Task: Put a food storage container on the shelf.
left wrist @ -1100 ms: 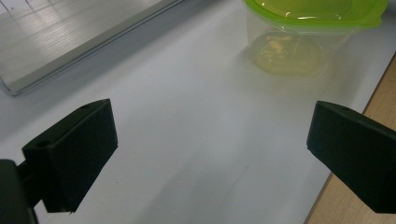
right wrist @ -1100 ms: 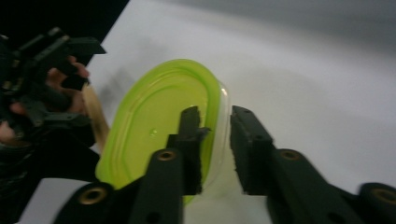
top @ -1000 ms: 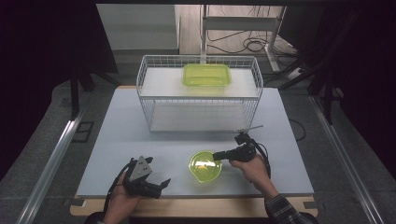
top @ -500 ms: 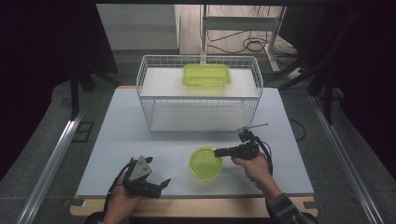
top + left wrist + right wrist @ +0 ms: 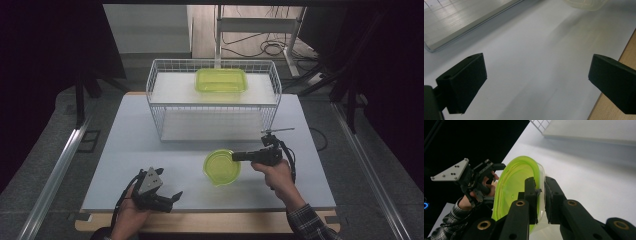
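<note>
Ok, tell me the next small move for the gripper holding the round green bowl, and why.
Probably carry it on toward the wire rack. The right gripper is shut on the rim of the round green bowl, tilted off the table, and a green rectangular container already sits on the rack's top shelf. The left gripper rests open.

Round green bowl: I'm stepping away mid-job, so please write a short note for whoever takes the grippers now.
Right gripper: shut on the rim of the round green bowl, one jaw inside, one outside, bowl tilted above the white table.
Left gripper: open, holding nothing, near the table's front edge.
Rectangular green container: on the upper shelf of the wire rack.
Done: bowl gripped and lifted.
Left: probably carrying the bowl to the rack and setting it down; the spot is not evident.
</note>
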